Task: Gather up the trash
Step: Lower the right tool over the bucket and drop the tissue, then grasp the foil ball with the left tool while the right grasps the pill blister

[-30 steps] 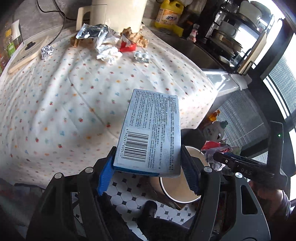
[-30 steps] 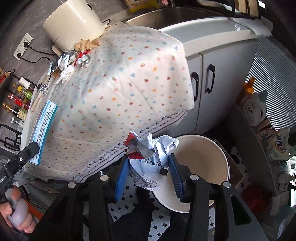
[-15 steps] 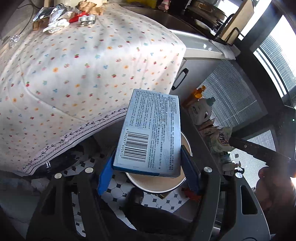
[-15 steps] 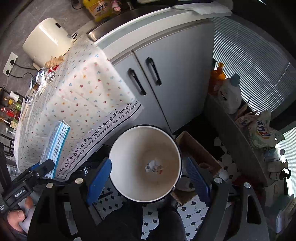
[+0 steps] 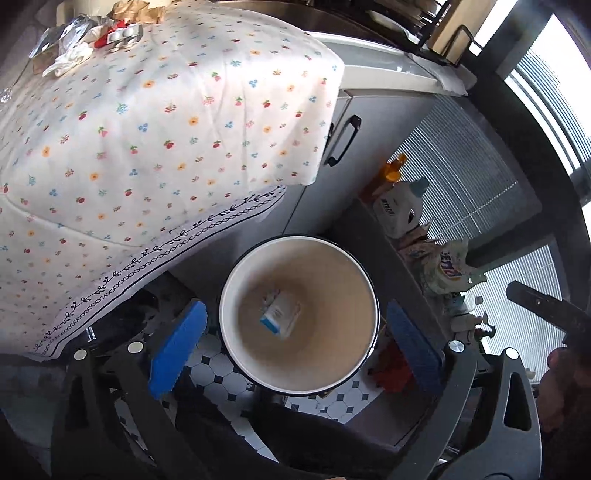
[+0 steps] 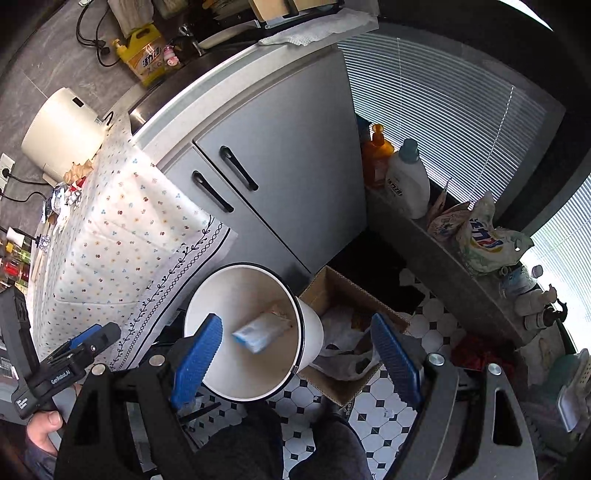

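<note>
Now box [image 5: 280, 318] in bin [image 5: 236, 280], below left gripper [image 5: 291, 339]

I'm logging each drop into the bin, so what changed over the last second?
The left gripper let go of the blue box, which now lies inside the white bin; its jaws stand open. The right gripper released its crumpled wrappers into the bin earlier and is also open. The remaining trash pile on the floral tablecloth stayed put.

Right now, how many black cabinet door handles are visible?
2. Both black handles sit on the grey cabinet doors beside the floral tablecloth: upper one nearer the window, lower one nearer the cloth. More may hide under it.
</note>
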`<state>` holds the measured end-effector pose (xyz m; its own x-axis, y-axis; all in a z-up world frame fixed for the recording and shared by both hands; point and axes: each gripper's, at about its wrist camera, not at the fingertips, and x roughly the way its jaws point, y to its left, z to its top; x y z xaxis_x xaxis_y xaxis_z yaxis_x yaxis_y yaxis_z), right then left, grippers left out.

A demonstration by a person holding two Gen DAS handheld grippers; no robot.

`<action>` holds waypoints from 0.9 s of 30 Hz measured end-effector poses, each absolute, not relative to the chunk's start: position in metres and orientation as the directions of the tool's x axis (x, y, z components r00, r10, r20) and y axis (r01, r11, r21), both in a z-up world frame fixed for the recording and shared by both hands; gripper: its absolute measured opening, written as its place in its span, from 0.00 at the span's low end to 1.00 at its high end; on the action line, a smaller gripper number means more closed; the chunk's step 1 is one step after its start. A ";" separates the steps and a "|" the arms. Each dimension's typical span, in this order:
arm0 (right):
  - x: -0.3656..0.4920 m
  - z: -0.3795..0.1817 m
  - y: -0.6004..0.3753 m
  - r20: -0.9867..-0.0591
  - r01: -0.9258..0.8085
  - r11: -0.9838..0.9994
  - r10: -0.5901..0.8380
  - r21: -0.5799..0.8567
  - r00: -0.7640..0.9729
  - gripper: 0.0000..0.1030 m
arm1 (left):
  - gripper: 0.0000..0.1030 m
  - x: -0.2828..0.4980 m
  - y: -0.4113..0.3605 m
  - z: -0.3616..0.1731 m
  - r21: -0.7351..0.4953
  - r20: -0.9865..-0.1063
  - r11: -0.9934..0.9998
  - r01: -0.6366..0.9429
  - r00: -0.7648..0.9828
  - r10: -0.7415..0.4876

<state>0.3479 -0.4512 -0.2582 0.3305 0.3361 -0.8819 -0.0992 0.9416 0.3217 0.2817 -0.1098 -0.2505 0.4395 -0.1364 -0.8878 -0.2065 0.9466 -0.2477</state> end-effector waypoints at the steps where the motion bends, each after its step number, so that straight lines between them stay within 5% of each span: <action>1: 0.348 -0.258 -0.450 -0.880 -0.100 0.940 0.341 0.326 0.331 0.79 | 0.94 0.281 -0.105 -0.249 -0.240 -0.889 0.947 -0.215 0.441 -0.125; 27: 0.388 -0.166 -0.225 -0.788 -0.382 0.846 0.505 0.371 0.353 0.88 | 0.94 0.242 0.096 -0.150 -0.233 -0.781 0.874 -0.427 0.618 0.093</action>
<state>0.3880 -0.2248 -0.1656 0.3526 0.5050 -0.7879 -0.3820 0.8462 0.3715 0.2419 0.0962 -0.1500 0.6175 0.0934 -0.7810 -0.4271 0.8736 -0.2332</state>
